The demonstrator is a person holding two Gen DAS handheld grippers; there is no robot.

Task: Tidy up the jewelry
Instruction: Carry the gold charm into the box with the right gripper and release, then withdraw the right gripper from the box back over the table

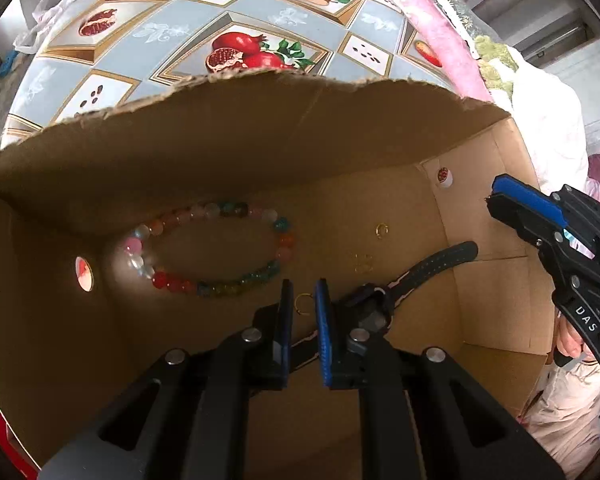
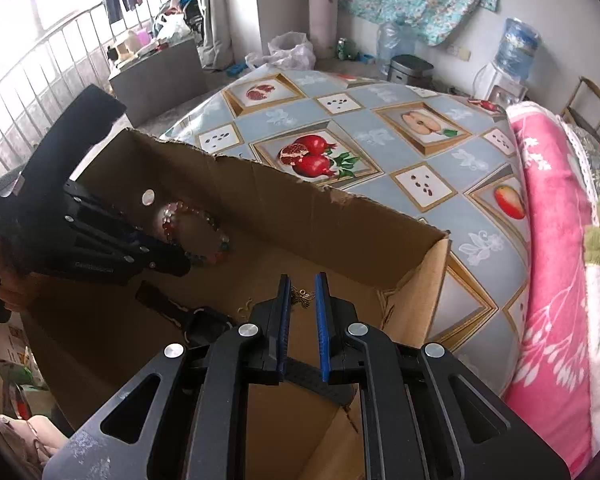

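left gripper (image 1: 303,304) down inside the cardboard box (image 1: 492,200), jaws spread a little with a small gold ring (image 1: 302,303) lying on the floor right between the tips, not yet pinched, so likely nearest to a straight-down close. just right of those jaws a black watch (image 1: 380,304) with its strap running up and away to the right; ahead and left a ring of coloured beads, the bracelet (image 1: 216,252), long axis crosswise. right gripper (image 2: 303,294) higher at the box's near edge, jaws parted too, a tiny butterfly charm (image 2: 303,298) seen between the tips, contact unclear.
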